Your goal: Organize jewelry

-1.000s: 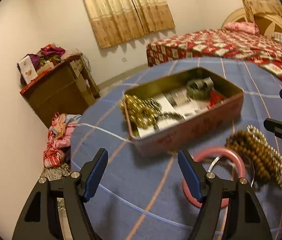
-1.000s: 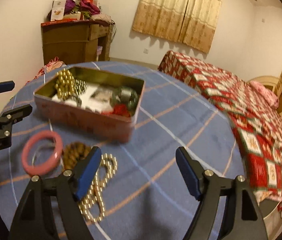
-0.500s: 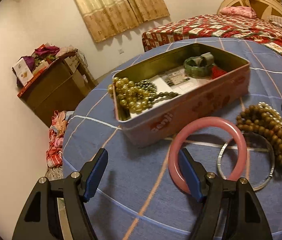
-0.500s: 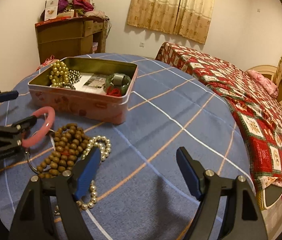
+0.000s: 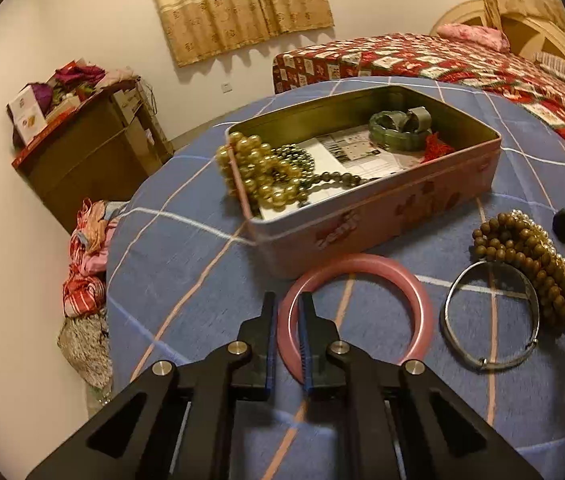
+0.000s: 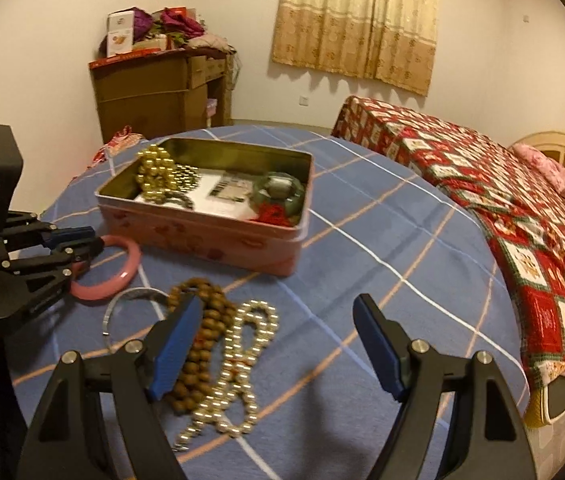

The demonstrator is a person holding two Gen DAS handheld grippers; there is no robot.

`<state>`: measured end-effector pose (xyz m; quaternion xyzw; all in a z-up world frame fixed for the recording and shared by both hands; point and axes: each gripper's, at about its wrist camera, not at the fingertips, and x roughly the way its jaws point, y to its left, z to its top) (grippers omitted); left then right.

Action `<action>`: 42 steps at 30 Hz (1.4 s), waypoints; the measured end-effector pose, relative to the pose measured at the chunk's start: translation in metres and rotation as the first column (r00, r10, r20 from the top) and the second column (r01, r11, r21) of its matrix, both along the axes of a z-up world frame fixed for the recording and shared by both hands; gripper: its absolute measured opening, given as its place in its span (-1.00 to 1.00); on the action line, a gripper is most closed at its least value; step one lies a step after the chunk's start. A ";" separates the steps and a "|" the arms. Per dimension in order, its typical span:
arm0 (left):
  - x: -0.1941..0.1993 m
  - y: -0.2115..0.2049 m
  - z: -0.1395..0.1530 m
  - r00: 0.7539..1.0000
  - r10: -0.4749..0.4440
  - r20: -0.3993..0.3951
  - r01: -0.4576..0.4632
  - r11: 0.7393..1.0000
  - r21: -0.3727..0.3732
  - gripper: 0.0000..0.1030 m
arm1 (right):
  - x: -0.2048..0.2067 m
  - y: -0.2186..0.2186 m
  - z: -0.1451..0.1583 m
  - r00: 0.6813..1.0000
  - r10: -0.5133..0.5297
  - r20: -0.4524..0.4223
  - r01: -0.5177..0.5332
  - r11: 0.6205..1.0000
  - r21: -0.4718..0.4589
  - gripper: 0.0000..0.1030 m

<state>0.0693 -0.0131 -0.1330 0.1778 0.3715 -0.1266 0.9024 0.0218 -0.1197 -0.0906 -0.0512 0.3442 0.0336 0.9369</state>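
The left gripper (image 5: 287, 312) is closing on the near-left rim of the pink bangle (image 5: 362, 268), one finger outside the ring and one inside, the rim between the pads. The bangle lies flat on the surface (image 5: 186, 264), its opening facing up, just in front of the pink tin (image 5: 382, 216); being round, it has no long axis.

The right gripper (image 6: 278, 316) stands wide open with nothing between its fingers, hovering over the brown bead strand (image 6: 202, 312) and the pearl strand (image 6: 242, 360), which lie heaped together. A thin silver bangle (image 5: 490, 316) lies flat beside the pink one, partly under the brown beads.

The tin's long axis runs left to right in the left wrist view. Inside: gold beads (image 5: 258, 172) draped over its left wall, a green bracelet (image 5: 398, 128), and printed paper.

The surface is round, covered in a blue checked cloth. Beyond it are a bed (image 6: 502, 208) with a red patterned cover, beige curtains (image 6: 358, 20), and a wooden cabinet (image 6: 158, 96) piled with items.
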 end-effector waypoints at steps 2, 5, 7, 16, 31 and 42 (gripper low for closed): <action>-0.002 0.005 0.001 1.000 0.012 0.000 -0.012 1.000 -0.011 -0.84 | 0.002 0.008 0.000 1.000 0.021 -0.003 -0.021 1.000 -0.009 0.55; -0.002 0.012 0.003 1.000 0.027 0.004 -0.027 0.999 -0.027 -0.84 | 0.007 0.018 -0.004 0.999 0.047 -0.016 -0.047 0.999 -0.018 0.52; -0.002 0.015 0.003 1.000 0.031 0.003 -0.031 0.999 -0.034 -0.84 | 0.009 0.023 -0.007 0.998 0.061 -0.026 -0.062 0.998 -0.017 0.47; -0.002 0.015 0.007 0.999 0.034 0.015 -0.033 0.998 -0.044 -0.84 | 0.006 0.027 -0.016 0.991 0.104 -0.084 -0.105 0.995 -0.006 -0.82; -0.014 0.017 0.037 0.996 0.037 0.080 -0.031 0.997 -0.074 -1.00 | -0.010 0.029 0.010 0.996 0.081 0.047 -0.077 0.994 -0.078 -0.83; -0.013 0.019 0.044 0.998 0.018 0.068 -0.010 0.993 -0.118 -1.00 | -0.012 0.021 0.027 0.992 0.063 0.109 -0.056 0.996 -0.068 -0.83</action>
